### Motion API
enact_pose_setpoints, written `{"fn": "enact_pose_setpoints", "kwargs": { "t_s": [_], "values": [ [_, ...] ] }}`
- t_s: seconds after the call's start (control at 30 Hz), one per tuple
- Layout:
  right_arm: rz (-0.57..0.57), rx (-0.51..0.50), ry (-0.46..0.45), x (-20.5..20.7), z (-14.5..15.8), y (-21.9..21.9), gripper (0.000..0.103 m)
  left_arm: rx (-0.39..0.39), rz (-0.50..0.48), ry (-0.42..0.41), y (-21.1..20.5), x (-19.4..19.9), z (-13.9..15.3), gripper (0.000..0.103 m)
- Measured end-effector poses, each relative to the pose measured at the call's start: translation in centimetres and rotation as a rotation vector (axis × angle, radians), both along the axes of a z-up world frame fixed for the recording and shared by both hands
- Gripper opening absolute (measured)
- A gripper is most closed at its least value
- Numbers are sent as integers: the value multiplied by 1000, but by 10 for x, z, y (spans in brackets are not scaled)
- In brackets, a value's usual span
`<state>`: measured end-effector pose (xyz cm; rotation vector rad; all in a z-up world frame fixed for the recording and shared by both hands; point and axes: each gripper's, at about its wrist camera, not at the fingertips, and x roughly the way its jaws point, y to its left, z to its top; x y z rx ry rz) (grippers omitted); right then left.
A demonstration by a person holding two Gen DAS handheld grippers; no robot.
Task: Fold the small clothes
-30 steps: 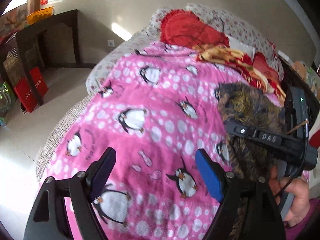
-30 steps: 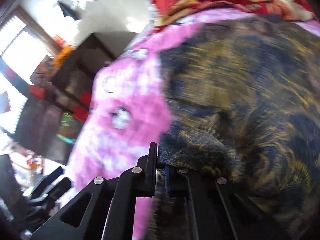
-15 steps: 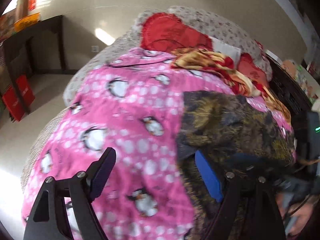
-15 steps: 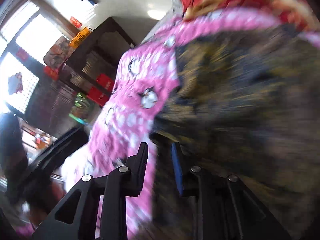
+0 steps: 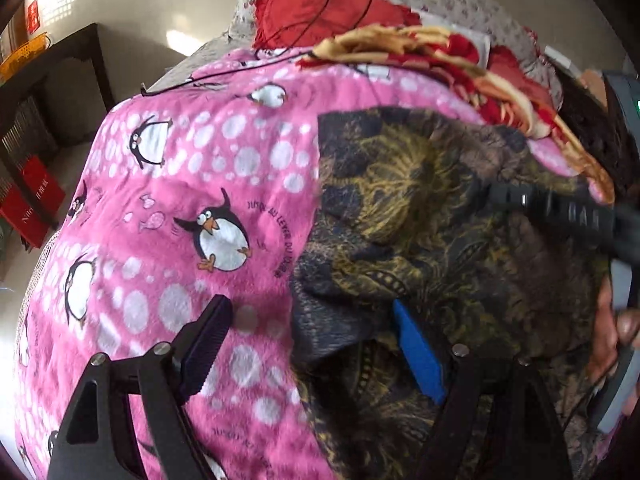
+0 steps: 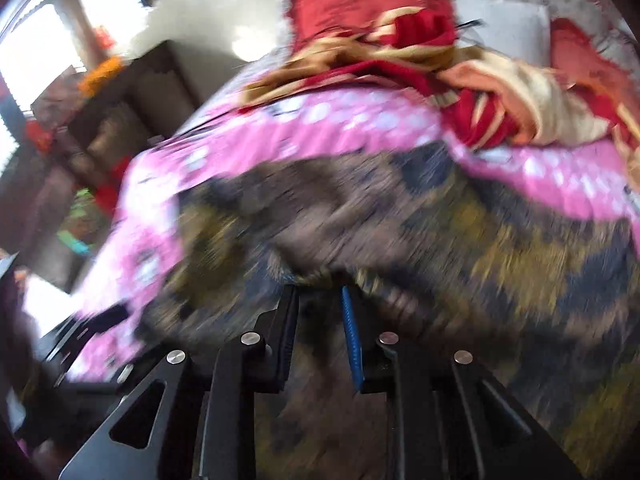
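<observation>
A dark garment with a yellow-gold pattern (image 5: 432, 208) lies on the pink penguin blanket (image 5: 180, 184) on the bed. My left gripper (image 5: 308, 340) is open, its left finger over the blanket and its blue right finger over the garment's folded left edge. My right gripper (image 5: 560, 216) reaches in from the right over the garment. In the blurred right wrist view its jaws (image 6: 318, 328) stand a little apart with a fold of the garment (image 6: 400, 232) between them.
A red and yellow cloth pile (image 5: 440, 56) and a red cushion (image 5: 320, 12) lie at the bed's far end, with a thin black cable across them. A dark wooden table (image 5: 52, 92) and red boxes (image 5: 28, 204) stand on the floor at left.
My right gripper has swung with the garment's fold across the garment, and its jaws have parted slightly. My left gripper has moved closer to the garment's left edge.
</observation>
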<state>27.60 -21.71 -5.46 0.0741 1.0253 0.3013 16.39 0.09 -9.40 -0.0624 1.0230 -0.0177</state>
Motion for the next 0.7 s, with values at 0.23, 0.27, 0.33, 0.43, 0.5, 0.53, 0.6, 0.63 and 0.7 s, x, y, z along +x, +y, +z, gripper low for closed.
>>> {"fn": "enact_pose_setpoints", "kwargs": {
  "t_s": [0.23, 0.27, 0.33, 0.43, 0.5, 0.53, 0.6, 0.63, 0.7],
  "values": [
    [31, 24, -11, -33, 26, -25, 23, -45, -1, -30, -4, -10, 8, 85],
    [28, 9, -10, -46, 30, -34, 23, -48, -3, -39, -5, -14, 11, 85],
    [3, -27, -3, -70, 33, -57, 24, -44, -11, -52, -10, -21, 17, 85],
    [-81, -128, 6, -95, 22, -92, 31, -38, -24, -46, -19, -26, 19, 85],
    [-124, -174, 87, -97, -4, -115, 32, -41, -34, -34, -26, -30, 21, 85],
    [-129, -138, 106, -98, -10, -123, 31, -49, -44, -35, -30, -33, 23, 85],
    [-155, -42, 104, -102, -2, -136, 31, -53, -59, -45, -36, -38, 29, 85],
    [-161, -11, 110, -102, 3, -140, 31, -48, -65, -49, -40, -41, 31, 85],
    [-171, 57, 83, -107, 20, -155, 31, -45, -75, -54, -47, -45, 36, 85]
  ]
}}
